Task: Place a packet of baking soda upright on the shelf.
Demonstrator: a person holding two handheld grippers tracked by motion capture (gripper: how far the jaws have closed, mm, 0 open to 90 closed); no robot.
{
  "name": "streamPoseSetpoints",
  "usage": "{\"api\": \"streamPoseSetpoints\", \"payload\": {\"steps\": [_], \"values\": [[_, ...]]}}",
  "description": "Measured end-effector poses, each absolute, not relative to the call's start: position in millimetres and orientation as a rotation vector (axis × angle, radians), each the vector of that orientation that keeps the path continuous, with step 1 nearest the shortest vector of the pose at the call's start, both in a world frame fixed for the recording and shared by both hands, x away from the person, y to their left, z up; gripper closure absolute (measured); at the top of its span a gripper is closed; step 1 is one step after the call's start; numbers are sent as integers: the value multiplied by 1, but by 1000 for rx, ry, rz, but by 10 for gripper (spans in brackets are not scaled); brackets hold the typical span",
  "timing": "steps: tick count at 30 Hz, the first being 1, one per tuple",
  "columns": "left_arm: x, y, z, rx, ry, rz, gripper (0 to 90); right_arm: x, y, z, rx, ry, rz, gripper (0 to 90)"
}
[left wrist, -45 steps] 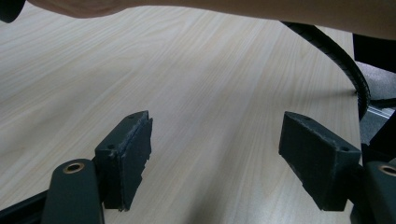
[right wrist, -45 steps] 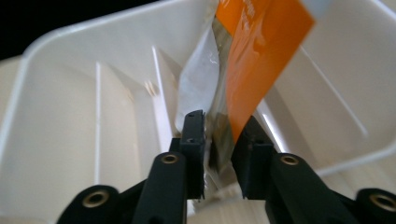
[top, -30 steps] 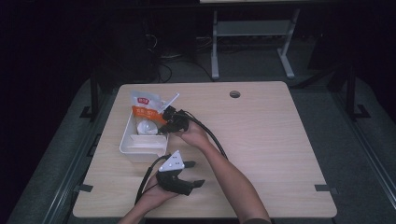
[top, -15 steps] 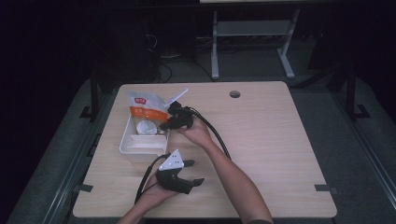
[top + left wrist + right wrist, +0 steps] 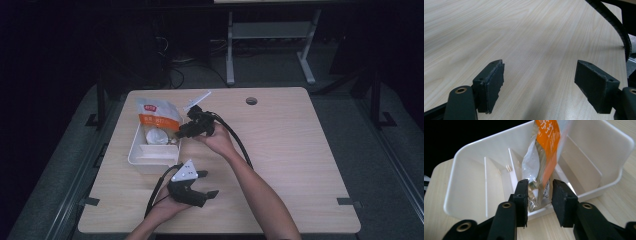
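The right gripper (image 5: 539,195) has its jaws closed in on the lower edge of an orange-and-clear snack packet (image 5: 543,162), holding it upright over the white divided tray (image 5: 464,177), whose slim partitions run across the inside. The pads press on the packet from both sides, though a little of the crinkled film bulges between them. From above, the packet (image 5: 156,116) stands at the far end of the tray (image 5: 136,156), above a round white item (image 5: 157,136) that lies in the tray's far part. The left gripper (image 5: 192,192) rests near the front edge of the bench (image 5: 300,150), its jaws wide apart with nothing between them but bare wood. I'd judge the packet is partway into the tray: gripped and positioned above the compartments, but not yet let go or settled flat, so the release remains to be done.
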State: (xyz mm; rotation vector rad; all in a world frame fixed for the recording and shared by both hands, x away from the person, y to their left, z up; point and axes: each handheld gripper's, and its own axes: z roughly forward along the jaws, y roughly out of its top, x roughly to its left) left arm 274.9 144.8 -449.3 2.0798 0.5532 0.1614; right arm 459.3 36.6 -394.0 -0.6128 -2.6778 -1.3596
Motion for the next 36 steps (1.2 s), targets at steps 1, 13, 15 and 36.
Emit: {"api": "streamPoseSetpoints", "payload": {"steps": [1,13,15,36], "values": [[275,145,-449,2080,554,162,228,459,34,-393,-616,-2677,-1364,619],[276,146,-450,2083,565,166,228,454,7,-387,-646,-2673,-1387,564],[276,146,-449,2082,566,166,227,453,2,-386,-655,-2672,-1388,553],[278,147,-450,2088,577,170,225,442,-46,-377,-725,-2647,-1429,470]]}}
